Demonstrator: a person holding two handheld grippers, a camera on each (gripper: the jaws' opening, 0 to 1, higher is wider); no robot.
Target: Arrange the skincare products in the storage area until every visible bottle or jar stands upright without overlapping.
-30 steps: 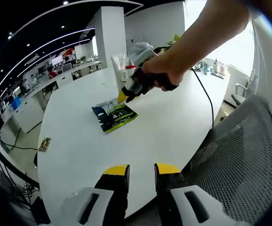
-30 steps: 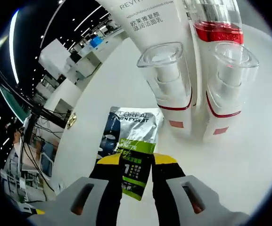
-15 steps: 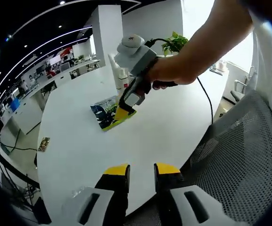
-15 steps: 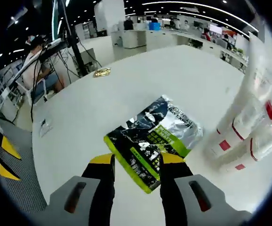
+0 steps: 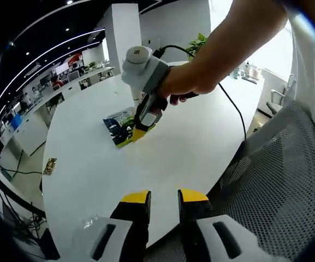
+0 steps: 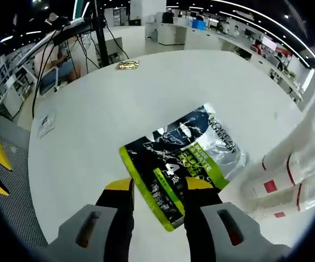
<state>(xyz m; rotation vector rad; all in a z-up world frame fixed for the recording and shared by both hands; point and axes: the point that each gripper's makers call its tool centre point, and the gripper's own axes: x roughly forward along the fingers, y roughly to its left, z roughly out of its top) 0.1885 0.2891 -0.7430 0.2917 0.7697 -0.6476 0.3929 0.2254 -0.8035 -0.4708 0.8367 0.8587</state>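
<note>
Right gripper view | fingers [image 6: 158, 191] apart over sachet [image 6: 182, 161] | tubes [image 6: 296, 174] cut off | left fingers [image 5: 164, 199] apart

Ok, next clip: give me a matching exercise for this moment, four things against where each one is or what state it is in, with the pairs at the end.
Things
1. sachet
2. tubes
3. right gripper
4. left gripper

Places or states
A. standing cap-down at the right edge of the right gripper view
B. lying flat on the table, partly between open jaws
C. held low at the near table edge, nothing between its jaws
D. open, jaws either side of the sachet's near corner

Pairs: 1-B, 2-A, 3-D, 4-C
</note>
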